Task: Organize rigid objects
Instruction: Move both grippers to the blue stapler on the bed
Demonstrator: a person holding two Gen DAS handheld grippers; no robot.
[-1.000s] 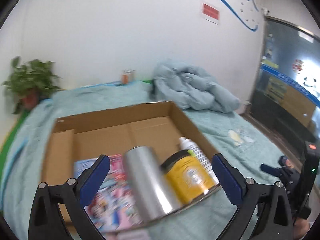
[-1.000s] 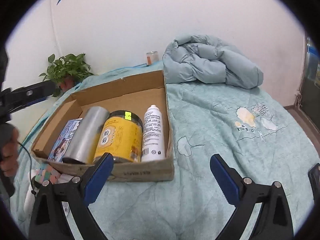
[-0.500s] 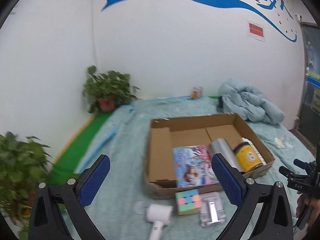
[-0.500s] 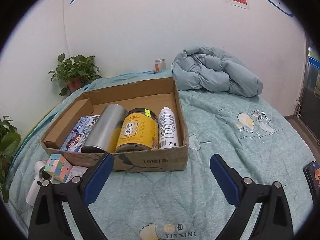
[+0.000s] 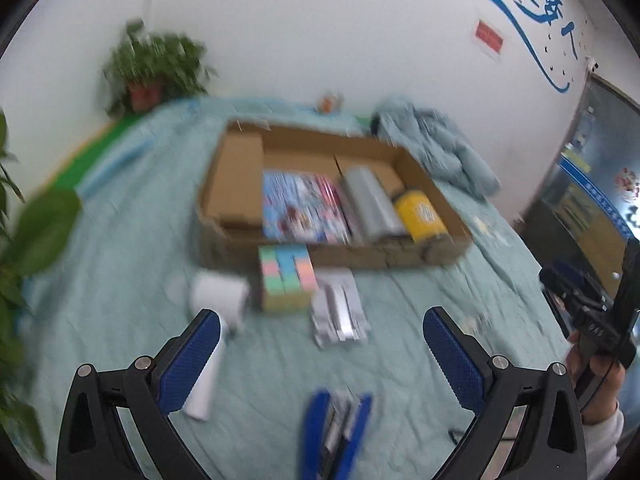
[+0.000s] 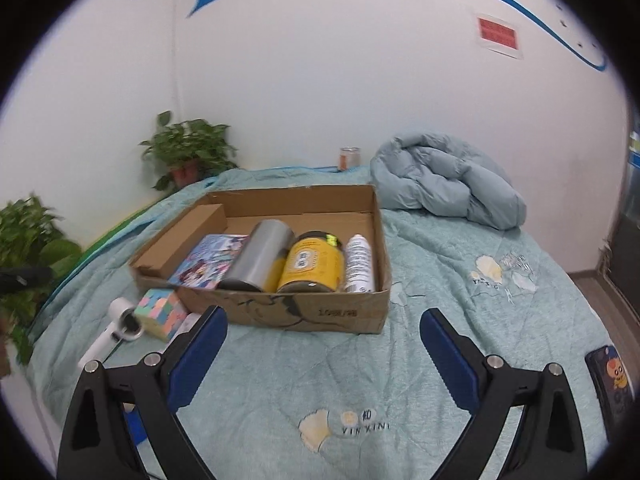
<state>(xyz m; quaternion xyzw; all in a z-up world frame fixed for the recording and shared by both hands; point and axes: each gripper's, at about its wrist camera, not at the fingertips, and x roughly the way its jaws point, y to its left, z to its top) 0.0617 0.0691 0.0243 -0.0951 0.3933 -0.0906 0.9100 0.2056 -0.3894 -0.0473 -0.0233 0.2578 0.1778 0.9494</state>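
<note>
Left gripper [image 5: 320, 344]: blue-padded fingers spread wide, empty, held above the bedspread before the box.
Right gripper [image 6: 323, 340]: blue-padded fingers spread wide, empty, near the box's front wall.
Container: shallow open brown cardboard box [image 6: 320, 314] resting on the pale teal quilted bedspread [image 6: 440, 320].
Box contents, left to right: flat colourful illustrated booklet [image 6: 208, 262]; silver metal cylinder [image 6: 258, 258] lying on its side; yellow-labelled jar with dark lid [image 6: 314, 268]; white spray can with printed label [image 6: 359, 264]. The cylinder, the jar and the can lie side by side, touching or nearly so.
Outside the box, front left corner: pastel multicoloured puzzle cube [image 5: 285, 278], touching or just beside the box wall; white handheld hair dryer [image 5: 218, 308] just left of the cube; silver folding stand [image 5: 340, 312] just right of the cube.
Nearest the left gripper: blue and silver stapler-like object [image 5: 336, 432], blurred, lying on the bedspread.
Right edge, right wrist view: dark phone with cartoon case [image 6: 610, 380], well apart from the box.
Background: crumpled pale blue duvet [image 6: 448, 180]; potted green plant [image 6: 186, 156].
</note>
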